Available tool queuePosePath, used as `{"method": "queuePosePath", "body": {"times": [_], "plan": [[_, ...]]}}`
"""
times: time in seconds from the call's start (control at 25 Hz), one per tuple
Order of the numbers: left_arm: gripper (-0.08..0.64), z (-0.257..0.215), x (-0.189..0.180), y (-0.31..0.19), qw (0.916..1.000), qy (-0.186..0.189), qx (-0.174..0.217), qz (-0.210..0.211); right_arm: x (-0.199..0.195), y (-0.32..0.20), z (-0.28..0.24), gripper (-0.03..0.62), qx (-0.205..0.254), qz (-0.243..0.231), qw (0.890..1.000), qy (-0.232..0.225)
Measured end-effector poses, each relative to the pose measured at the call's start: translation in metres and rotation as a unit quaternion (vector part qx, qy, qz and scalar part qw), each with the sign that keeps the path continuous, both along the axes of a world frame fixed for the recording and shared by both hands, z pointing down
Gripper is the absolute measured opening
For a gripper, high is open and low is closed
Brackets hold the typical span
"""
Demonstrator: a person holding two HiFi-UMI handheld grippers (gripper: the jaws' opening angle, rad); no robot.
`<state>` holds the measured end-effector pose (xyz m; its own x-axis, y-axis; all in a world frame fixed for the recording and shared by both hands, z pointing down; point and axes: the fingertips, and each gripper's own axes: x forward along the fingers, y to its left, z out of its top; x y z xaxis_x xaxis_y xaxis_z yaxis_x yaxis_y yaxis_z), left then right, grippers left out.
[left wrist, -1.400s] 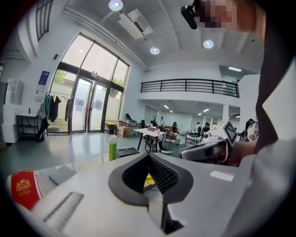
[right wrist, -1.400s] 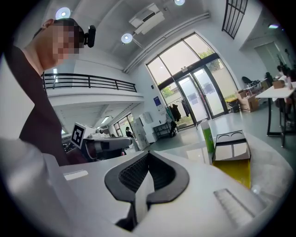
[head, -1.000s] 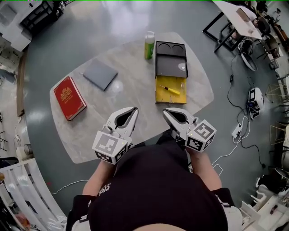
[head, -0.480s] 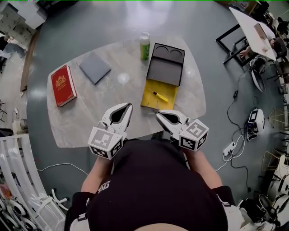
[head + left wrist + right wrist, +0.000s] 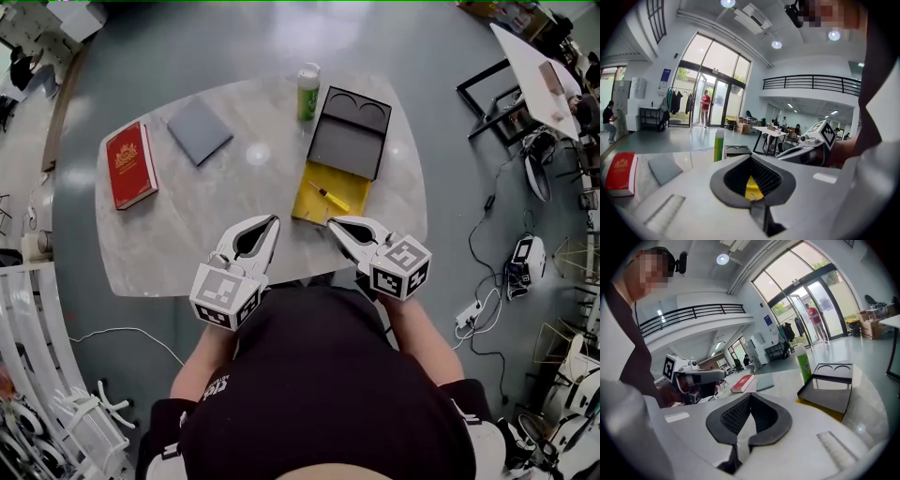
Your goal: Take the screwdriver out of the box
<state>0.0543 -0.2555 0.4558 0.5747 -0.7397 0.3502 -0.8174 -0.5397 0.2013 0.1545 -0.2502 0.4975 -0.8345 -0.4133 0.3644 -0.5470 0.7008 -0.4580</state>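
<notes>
Head view, screwdriver (image 5: pixel 332 197): in the yellow tray (image 5: pixel 307 202) of the open box (image 5: pixel 349 141), on the table (image 5: pixel 206 230); long axis slantwise, dark shaft toward the far left.
Head view, nearer tongs: right gripper (image 5: pixel 336 225), just short of the tray's near edge; left gripper (image 5: pixel 271 223) farther off to the left.
Left gripper view, jaws: tips together, nothing held, nothing touched; yellow tray glimpsed through the gap behind the tips.
Right gripper view, jaws: closed, empty; box ahead and to the right, screwdriver not made out.
Coming move, probably: right jaws to open, then a short reach forward over the tray edge.
</notes>
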Motion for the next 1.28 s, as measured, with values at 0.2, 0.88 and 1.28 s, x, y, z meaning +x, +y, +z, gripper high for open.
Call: {"method": "queuePosePath", "body": {"times": [0.2,0.88,1.28], "plan": [[0.002,0.008,-0.02,-0.008,0.9999,0.006,0.006,0.007,-0.021,-0.009,0.011,0.015,-0.005,0.002,1.0,0.028],[0.002,0.054,-0.021,-0.043,0.9987,0.016,-0.01,0.047,-0.025,-0.045,0.118,0.098,-0.024,-0.049,0.975,0.214],[0.002,0.076,-0.004,-0.058,0.9977,0.017,-0.019,0.062,0.0,-0.068,0.176,0.155,-0.036,-0.081,0.951,0.296]]}}
